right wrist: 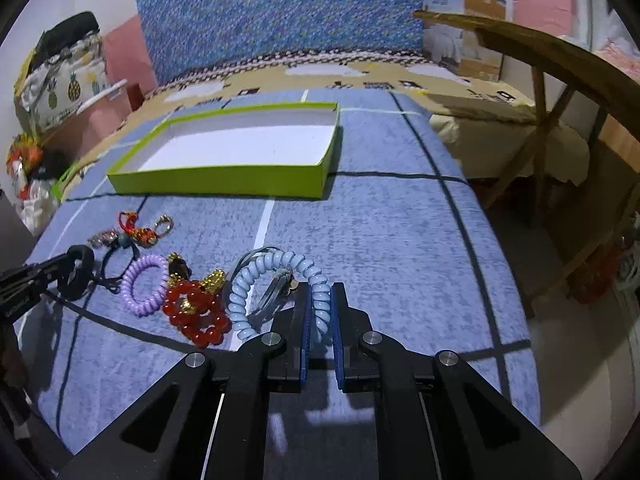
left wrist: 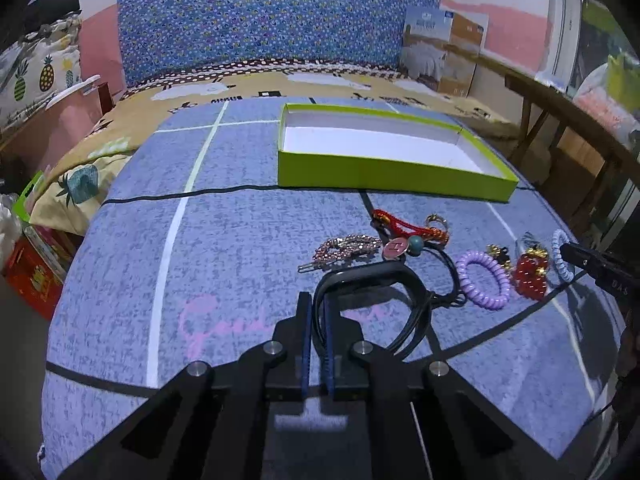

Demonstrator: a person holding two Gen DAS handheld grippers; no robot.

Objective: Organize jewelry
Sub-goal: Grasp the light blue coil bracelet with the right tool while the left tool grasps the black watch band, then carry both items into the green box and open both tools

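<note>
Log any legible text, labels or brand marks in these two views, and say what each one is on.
"H", or a mark like it: round pink charm.
Pink cursive beginning "G": blue bedspread; the rest is unreadable.
Printed label: cardboard box; too blurred to read.
Small letters: body of the right gripper; too small to read.
</note>
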